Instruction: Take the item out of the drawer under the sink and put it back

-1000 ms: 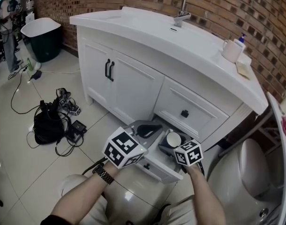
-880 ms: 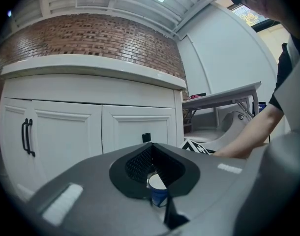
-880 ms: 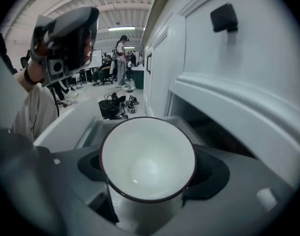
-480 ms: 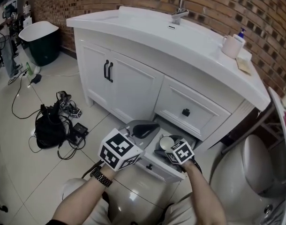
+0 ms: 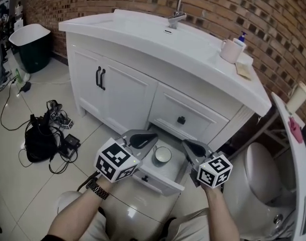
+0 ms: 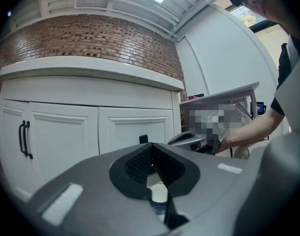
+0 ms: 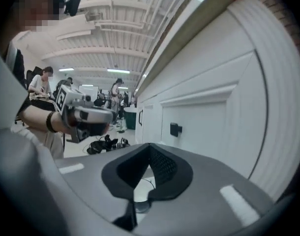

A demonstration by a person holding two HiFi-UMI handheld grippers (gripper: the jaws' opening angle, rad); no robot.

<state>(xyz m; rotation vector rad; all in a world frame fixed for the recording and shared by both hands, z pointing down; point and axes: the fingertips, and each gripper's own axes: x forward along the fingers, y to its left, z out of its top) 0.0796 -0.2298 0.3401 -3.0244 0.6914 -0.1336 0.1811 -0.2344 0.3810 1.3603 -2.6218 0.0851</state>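
Observation:
A white cup with a dark inside [image 5: 162, 154] stands upright in the open bottom drawer [image 5: 152, 176] under the sink. My left gripper [image 5: 150, 137] hovers at the drawer's left side, shut and empty; in the left gripper view its jaws [image 6: 151, 144] meet and the cup [image 6: 159, 196] shows below them. My right gripper [image 5: 187, 144] is over the drawer's right edge, apart from the cup. In the right gripper view its jaws [image 7: 150, 145] are shut with nothing between them, and the left gripper [image 7: 86, 115] shows at the left.
The white vanity [image 5: 143, 92] has a closed upper drawer with a black knob [image 5: 181, 120], a faucet [image 5: 173, 6] and a mug [image 5: 230, 50] on the counter. A toilet [image 5: 266, 179] stands close at right. A black bag and cables [image 5: 40, 134] lie on the floor at left.
My right gripper has drawn back out of the drawer toward the right and its jaws are now shut. The cup stays in the drawer. The left gripper has hardly moved.

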